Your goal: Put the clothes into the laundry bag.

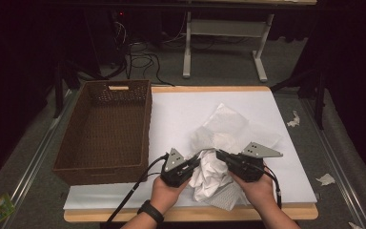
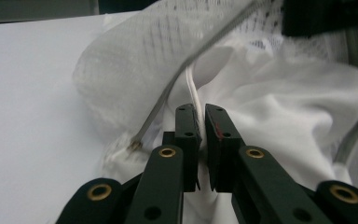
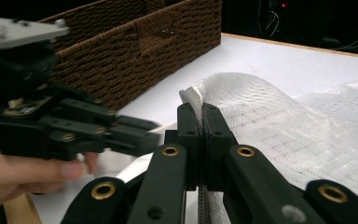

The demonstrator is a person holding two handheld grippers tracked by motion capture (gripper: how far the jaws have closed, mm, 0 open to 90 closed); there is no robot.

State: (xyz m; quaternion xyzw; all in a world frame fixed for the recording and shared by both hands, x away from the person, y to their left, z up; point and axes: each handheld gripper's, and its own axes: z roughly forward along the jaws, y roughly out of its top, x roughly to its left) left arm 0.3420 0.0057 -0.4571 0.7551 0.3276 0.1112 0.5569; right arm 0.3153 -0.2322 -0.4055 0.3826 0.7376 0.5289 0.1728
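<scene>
High view, from left to right: a brown wicker basket (image 1: 104, 131) stands at the left of the frame on the white table (image 1: 181, 114), its near wall low in the picture. Just right of it, in the lower middle, the left gripper (image 1: 196, 163) sits in the person's left hand (image 1: 167, 192). Between the two grippers lies a crumpled white mesh laundry bag (image 1: 228, 136) with white cloth (image 1: 208, 179) bunched at its near end, spreading up toward the centre of the frame. The right gripper (image 1: 219, 155) comes in from the lower right, held by the right hand (image 1: 255, 188), facing the left one across the bundle.

Left gripper view: the jaws rise from the bottom centre and are pinched together on a thin white cord (image 2: 193, 93) and a fold of the cloth (image 2: 279, 107); a grey zipper strip (image 2: 191, 60) runs diagonally from the upper right to the middle left.

Right gripper view: at the left the other gripper (image 3: 142, 135) and a thumb show before the basket (image 3: 135, 51); at the centre the jaws are clamped on the bag's edge (image 3: 196, 100), mesh spreading right.
</scene>
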